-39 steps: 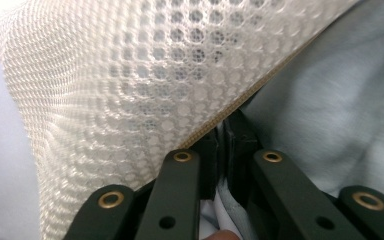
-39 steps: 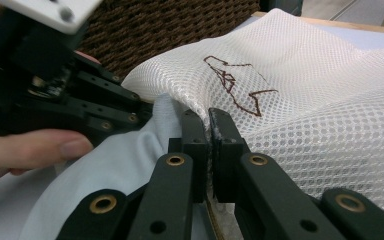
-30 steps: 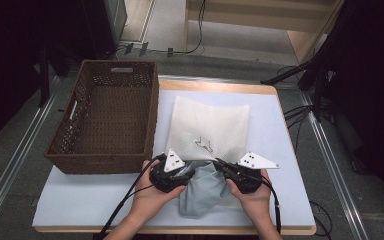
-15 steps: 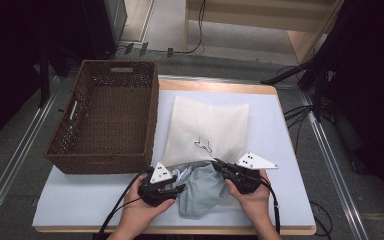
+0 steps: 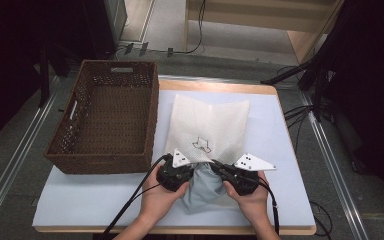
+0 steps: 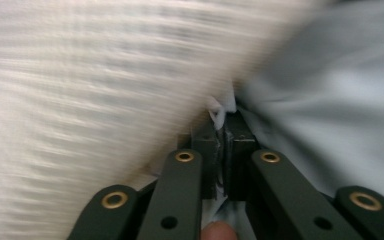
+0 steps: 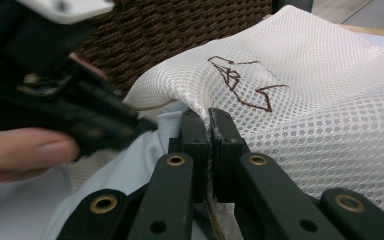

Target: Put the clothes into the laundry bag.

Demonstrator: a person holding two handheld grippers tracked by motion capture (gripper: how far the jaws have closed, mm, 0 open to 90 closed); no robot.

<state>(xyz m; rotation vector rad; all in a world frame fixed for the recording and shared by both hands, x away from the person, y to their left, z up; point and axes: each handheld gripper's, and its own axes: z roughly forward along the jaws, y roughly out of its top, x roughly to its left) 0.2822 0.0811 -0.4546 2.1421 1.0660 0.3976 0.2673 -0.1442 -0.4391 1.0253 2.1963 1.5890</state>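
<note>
- High view: a white mesh bag (image 5: 210, 127) lies flat on the table (image 5: 80, 200), its near mouth between the left gripper (image 5: 180, 170) and right gripper (image 5: 230, 176). A grey cloth (image 5: 202, 192) bulges out of that mouth toward the person. I'd say both tools pin the rim apart so the cloth can go in. An empty wicker basket (image 5: 105, 120) stands just beside the bag.
- Left gripper view: jaws pressed together on a thin edge where mesh meets grey cloth; blur hides which layer.
- Right gripper view: jaws clamped on the mesh rim, lifting it into a ridge.
</note>
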